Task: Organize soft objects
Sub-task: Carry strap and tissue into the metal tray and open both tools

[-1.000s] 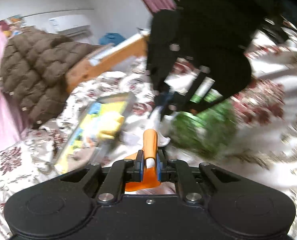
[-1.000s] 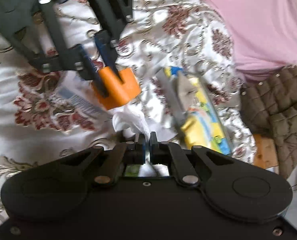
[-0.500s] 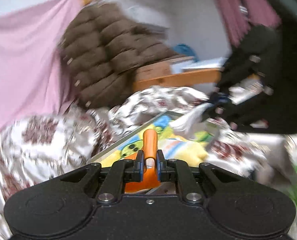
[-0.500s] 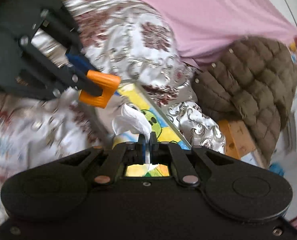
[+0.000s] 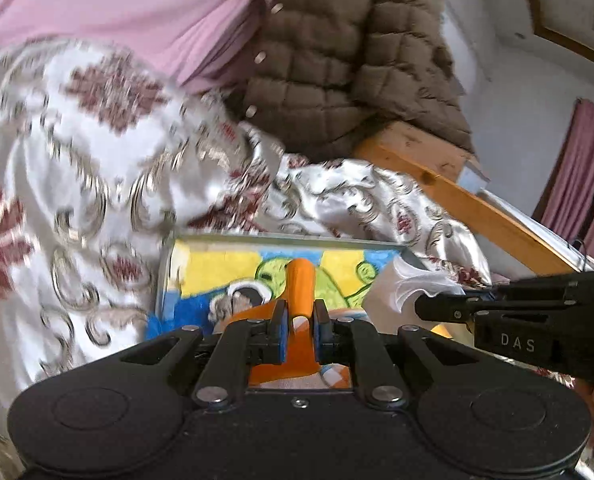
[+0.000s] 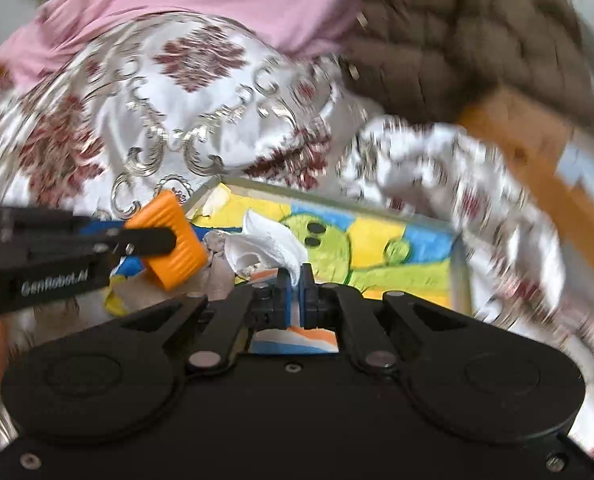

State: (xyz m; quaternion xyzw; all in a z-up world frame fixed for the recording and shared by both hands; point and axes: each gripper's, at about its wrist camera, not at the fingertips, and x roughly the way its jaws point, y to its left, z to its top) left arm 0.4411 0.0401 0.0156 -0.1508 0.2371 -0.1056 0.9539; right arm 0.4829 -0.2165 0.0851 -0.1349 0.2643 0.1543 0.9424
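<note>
My left gripper is shut on an orange ribbed soft piece, also seen in the right wrist view. My right gripper is shut on a crumpled white tissue, which shows at the right of the left wrist view. Both hover over a shallow tray lined with a yellow, blue and green cartoon picture. A small grey-white soft item lies in the tray under the grippers.
The tray lies on a white bedspread with maroon and gold pattern. A pink sheet and a brown quilted jacket lie behind. A wooden bed rail runs at the right.
Both grippers swung from the bedspread toward the tray and now hang over it, side by side. Each keeps its hold, the left on the orange piece, the right on the tissue.
</note>
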